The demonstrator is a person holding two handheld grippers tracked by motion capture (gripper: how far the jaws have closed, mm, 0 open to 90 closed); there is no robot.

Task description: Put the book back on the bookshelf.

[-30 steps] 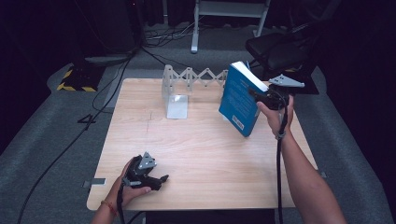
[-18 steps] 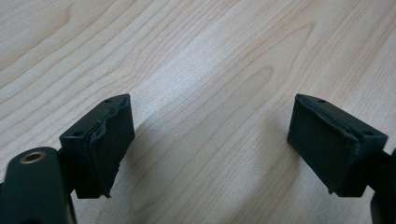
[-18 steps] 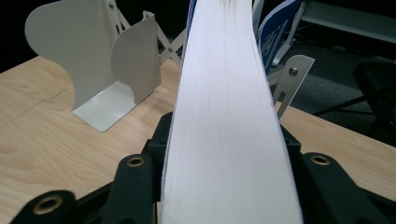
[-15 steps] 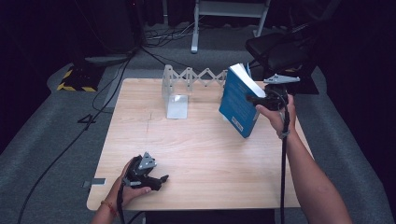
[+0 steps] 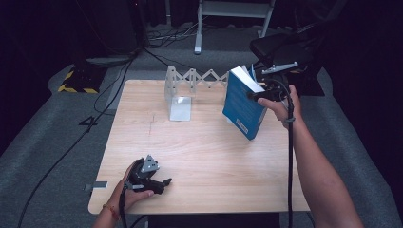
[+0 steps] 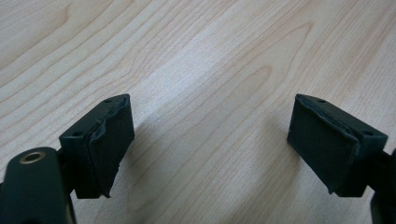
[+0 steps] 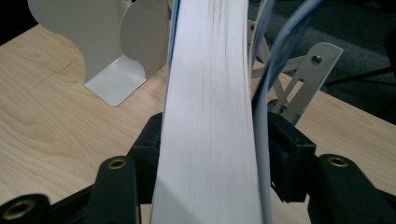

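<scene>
Lifted: book point(image 5: 243, 102) higher, my right tongs point(image 7: 210, 154) just loosening, pages between | left tongs point(image 6: 210, 149) apart, empty, on bench point(image 5: 209, 152) | risk: book slips, topples.

Black hand-held gripper point(image 5: 160, 182), grey 3-cornered plate, trailing black cable, bare forearms, beaded wristband point(image 5: 110, 209)

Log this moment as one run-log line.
right gripper: fingers around book, just been opening, page block between them | book: tilted, low corner on table | left gripper: open, empty | bookend: upright
</scene>
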